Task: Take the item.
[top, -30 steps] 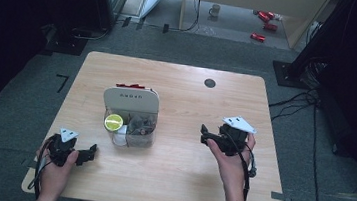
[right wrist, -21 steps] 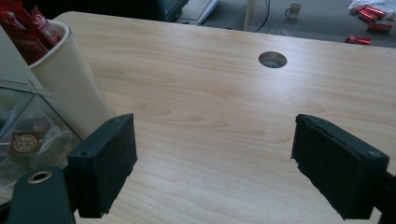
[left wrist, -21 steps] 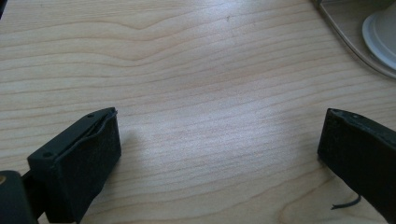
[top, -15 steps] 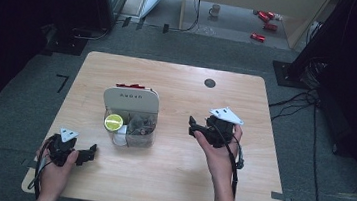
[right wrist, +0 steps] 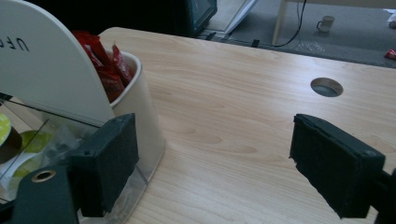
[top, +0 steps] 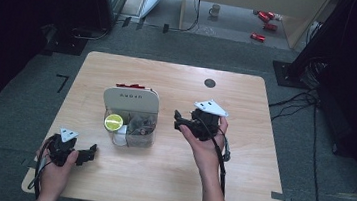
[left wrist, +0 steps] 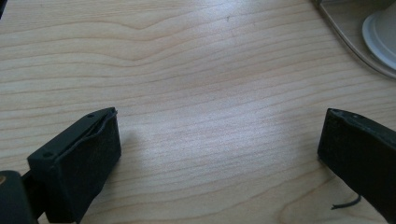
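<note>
R gripper (top: 180,122) near the organizer box (top: 130,106) at table (top: 239,177) centre, jaws spread, just narrowing, nothing between. L gripper (top: 91,152) at near-left corner, jaws wide, empty.

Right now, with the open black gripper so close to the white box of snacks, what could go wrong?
1. The right gripper, jaws open and empty, sits beside the white and clear plastic organiser box; a sideways nudge might push or tip it.
2. The red packets stand loosely at the back and could spill.
3. The clear front wall may be hard to judge, so a jaw might knock it.
</note>
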Demonstrator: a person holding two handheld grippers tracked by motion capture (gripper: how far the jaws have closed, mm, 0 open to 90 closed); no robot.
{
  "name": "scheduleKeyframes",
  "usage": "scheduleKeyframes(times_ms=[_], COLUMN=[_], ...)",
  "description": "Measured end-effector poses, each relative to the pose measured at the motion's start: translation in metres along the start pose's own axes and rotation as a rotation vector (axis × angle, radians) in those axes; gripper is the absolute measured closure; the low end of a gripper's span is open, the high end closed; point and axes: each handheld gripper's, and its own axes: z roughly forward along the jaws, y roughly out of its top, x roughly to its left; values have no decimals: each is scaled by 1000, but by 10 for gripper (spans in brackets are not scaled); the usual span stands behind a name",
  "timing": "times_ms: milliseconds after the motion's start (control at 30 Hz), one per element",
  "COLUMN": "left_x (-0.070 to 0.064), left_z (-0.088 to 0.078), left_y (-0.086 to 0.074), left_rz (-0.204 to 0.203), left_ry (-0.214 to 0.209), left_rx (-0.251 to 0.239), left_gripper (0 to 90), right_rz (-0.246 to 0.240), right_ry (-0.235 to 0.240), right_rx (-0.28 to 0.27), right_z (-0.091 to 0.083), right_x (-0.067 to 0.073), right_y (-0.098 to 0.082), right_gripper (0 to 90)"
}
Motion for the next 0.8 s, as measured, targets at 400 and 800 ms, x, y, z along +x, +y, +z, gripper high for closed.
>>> scheduleKeyframes(times_ms=[400, 800], left_x=[0, 0], left_z=[0, 0], left_y=[0, 0], left_rz=[1, 0], left_ry=[-1, 0], left_rx=[1, 1], left_gripper=[0, 0], right_rz=[-13, -10], right_ry=[53, 134], right_rx=[-2, -1], right_z=[14, 32], right_x=[23, 48], right_y=[6, 6], right_gripper=[181, 283])
